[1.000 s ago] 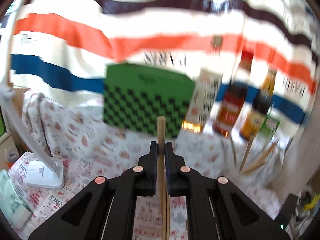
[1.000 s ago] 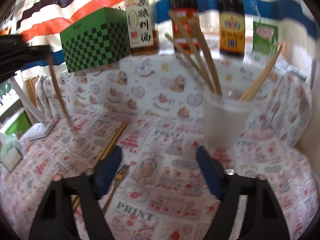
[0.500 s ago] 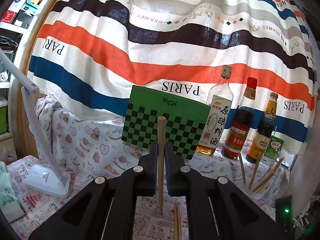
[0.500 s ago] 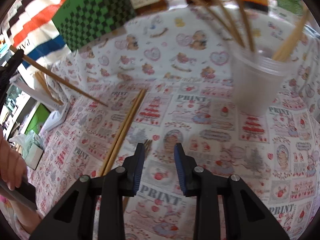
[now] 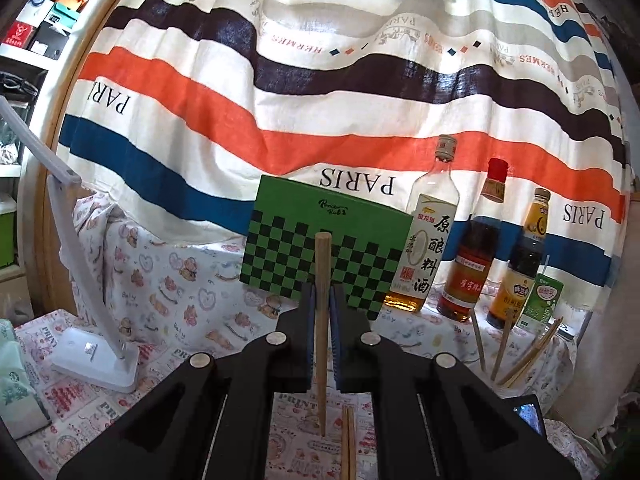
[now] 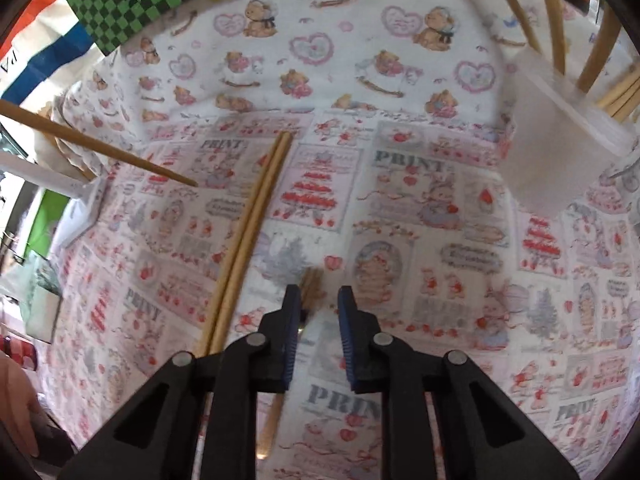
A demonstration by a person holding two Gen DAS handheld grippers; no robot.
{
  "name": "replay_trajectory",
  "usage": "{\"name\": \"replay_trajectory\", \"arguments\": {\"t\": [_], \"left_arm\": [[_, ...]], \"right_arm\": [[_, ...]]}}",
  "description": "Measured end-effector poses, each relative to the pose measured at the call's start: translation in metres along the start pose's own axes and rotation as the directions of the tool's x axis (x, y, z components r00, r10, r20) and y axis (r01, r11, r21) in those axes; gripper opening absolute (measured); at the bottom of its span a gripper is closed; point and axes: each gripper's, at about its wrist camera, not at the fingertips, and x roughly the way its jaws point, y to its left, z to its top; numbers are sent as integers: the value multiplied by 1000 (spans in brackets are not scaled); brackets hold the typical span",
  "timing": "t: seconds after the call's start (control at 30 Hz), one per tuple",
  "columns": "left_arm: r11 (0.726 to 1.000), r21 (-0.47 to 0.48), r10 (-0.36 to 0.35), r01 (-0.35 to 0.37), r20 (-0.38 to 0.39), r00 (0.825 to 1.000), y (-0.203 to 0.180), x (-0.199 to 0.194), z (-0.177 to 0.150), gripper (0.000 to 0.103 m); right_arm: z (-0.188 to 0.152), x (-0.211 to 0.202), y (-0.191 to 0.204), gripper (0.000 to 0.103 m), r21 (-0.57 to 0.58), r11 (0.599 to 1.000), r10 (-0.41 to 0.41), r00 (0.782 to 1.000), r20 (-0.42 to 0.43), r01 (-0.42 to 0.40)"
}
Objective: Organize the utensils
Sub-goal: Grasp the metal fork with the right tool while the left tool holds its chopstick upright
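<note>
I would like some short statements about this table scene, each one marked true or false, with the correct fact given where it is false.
1. The left claw holds one chopstick upright. True.
2. The right claw has already lifted the fork off the tablecloth. False: its jaws are closing just above the fork, which lies on the cloth.
3. A pair of chopsticks lies side by side on the cloth. True.
4. The white cup is empty. False: several chopsticks stand in it.
5. The checked box is red and white. False: it is green and black.
</note>
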Motion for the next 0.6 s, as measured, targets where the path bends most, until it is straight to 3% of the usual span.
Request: {"name": "replay_trajectory", "arguments": {"t": [0.13,0.23,0.4,0.5,0.6], "left_arm": [[1000,-30,7,-8,-13,1000,7,3,0,6],[998,-66,-1,-1,-24,1000,15,5,0,6],[993,-119,-20,12,-66,998,28,15,-2,6],[995,-97,-40,29,-113,993,29,24,-5,6],[997,-76,-12,4,-109,994,30,27,-7,6]], "right_arm": [[0,5,9,17,-20,1000,-22,1000,-7,21],[0,7,12,8,-15,999,-30,1000,4,30],[4,9,18,3,-56,996,-70,997,10,71],[9,12,19,3,-79,994,-72,997,17,73],[16,16,20,3,-88,993,-74,997,6,74]]}}
